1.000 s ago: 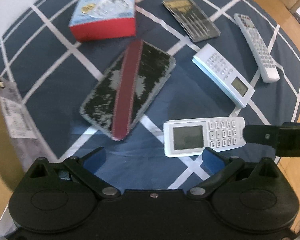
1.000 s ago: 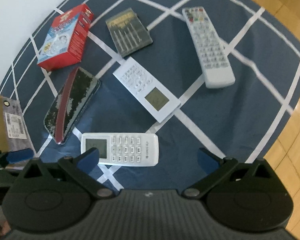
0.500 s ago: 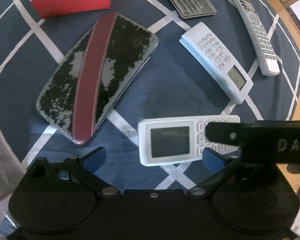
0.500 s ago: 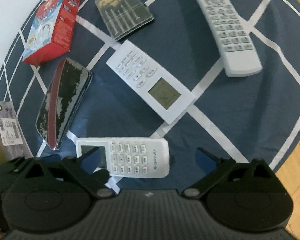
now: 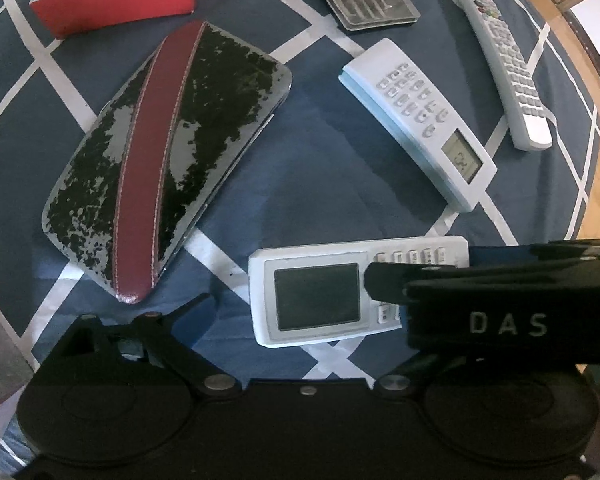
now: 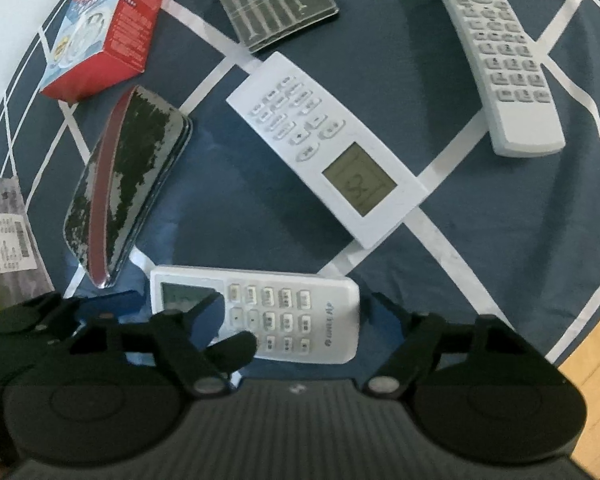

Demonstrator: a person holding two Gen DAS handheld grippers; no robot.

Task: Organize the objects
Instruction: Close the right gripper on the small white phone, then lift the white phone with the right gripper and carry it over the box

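Note:
A small white remote (image 5: 312, 296) with a dark screen lies on the navy tablecloth (image 5: 320, 184), closest to both grippers. My left gripper (image 5: 308, 312) hangs above its screen end. Its jaws are wide and closing, and its right finger is hidden. My right gripper (image 6: 298, 316) reaches over the keypad end of the same remote (image 6: 284, 312). Its jaws are closing, the left finger (image 6: 212, 320) lies over the screen's edge and the right finger (image 6: 384, 312) stands beside the remote's end. I see no pad pressing on it. The right gripper's black body (image 5: 480, 300) covers the keypad in the left wrist view.
A worn black case with a red stripe (image 5: 160, 160) lies to the left. Farther back are a second white remote (image 6: 328, 144), a long grey remote (image 6: 504, 60), a clear screwdriver case (image 6: 272, 0) and a red box (image 6: 104, 28). The wooden floor (image 6: 596, 360) shows past the table's right edge.
Both grippers have sunk toward the near white remote. The right gripper has slid over its keypad and its fingers have drawn much closer together. The left fingers narrowed a little.

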